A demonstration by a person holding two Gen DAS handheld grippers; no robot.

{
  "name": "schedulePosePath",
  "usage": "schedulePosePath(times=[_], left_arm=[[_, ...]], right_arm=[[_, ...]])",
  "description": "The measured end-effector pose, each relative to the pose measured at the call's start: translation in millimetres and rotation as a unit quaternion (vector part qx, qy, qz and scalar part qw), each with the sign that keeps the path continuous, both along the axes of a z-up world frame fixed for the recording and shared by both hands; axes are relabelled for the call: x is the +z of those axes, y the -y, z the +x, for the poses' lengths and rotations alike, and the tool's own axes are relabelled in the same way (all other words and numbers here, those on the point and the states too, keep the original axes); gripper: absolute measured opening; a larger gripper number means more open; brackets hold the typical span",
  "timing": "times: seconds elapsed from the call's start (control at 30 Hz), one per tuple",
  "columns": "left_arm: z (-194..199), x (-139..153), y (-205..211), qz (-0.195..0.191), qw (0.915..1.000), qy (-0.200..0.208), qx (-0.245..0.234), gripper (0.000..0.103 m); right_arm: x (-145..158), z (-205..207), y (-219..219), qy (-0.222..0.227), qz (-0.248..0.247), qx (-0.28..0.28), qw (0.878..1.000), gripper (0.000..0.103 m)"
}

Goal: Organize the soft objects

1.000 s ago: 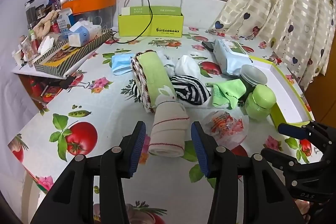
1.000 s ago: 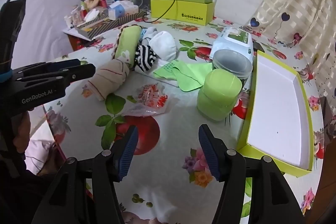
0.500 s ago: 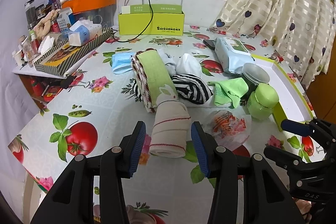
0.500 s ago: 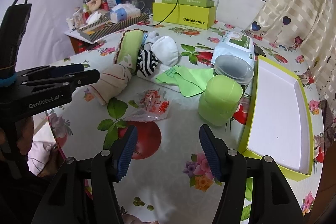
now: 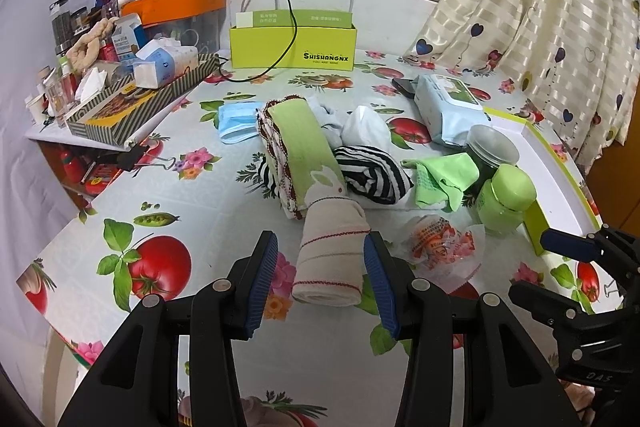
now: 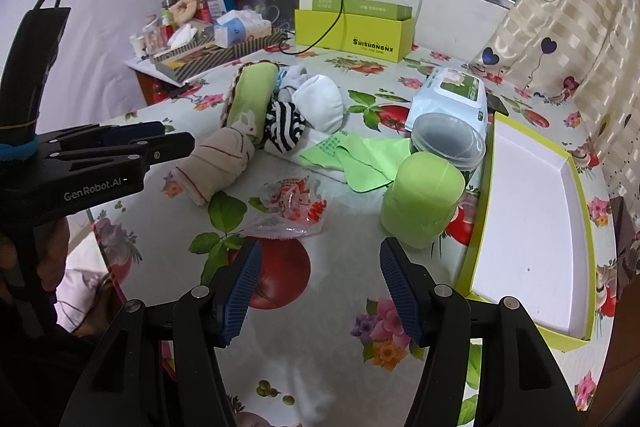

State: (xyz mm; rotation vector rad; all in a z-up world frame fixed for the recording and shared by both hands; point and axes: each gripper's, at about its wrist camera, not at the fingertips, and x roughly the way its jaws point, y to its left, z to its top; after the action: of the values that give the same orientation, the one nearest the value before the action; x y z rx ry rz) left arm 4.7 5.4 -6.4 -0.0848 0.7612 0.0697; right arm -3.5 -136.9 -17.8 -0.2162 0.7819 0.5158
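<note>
A cream rolled cloth with thin red stripes (image 5: 330, 259) lies on the fruit-print table, its near end between the fingers of my left gripper (image 5: 320, 267). The gripper is open, with a gap at the left pad (image 5: 260, 283). From the right wrist view the left gripper (image 6: 168, 143) hovers at that roll (image 6: 216, 163). Behind it lie a green towel roll (image 5: 300, 151), a striped sock (image 5: 372, 175), a white sock (image 5: 366, 125) and a green cloth (image 5: 440, 175). My right gripper (image 6: 320, 287) stands open over bare tablecloth, nothing between its fingers.
A green jar (image 6: 424, 203), a clear tub (image 6: 444, 139) and a wipes pack (image 6: 452, 95) stand beside a white tray with a green rim (image 6: 576, 227). A snack wrapper (image 6: 296, 207) lies mid-table. A blue mask (image 5: 236, 121), a green box (image 5: 292, 47) and a cluttered shelf (image 5: 120, 99) sit farther back.
</note>
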Motion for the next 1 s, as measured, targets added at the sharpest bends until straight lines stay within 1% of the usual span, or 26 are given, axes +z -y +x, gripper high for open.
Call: schedulePosePath(times=[0.67,1.0], left_arm=[[7.5,-5.1,-3.6,-0.002,1.0000,-0.009,0.002,0.046],[7.7,-6.1,-7.5,-0.015,0.9999,-0.007,0.004,0.046]], right_arm=[[1.0,2.9,-2.0,0.000,0.001,0.004,1.000,0.065],[0.0,4.9,-1.7,-0.002,0.001,0.003,1.000,0.065]])
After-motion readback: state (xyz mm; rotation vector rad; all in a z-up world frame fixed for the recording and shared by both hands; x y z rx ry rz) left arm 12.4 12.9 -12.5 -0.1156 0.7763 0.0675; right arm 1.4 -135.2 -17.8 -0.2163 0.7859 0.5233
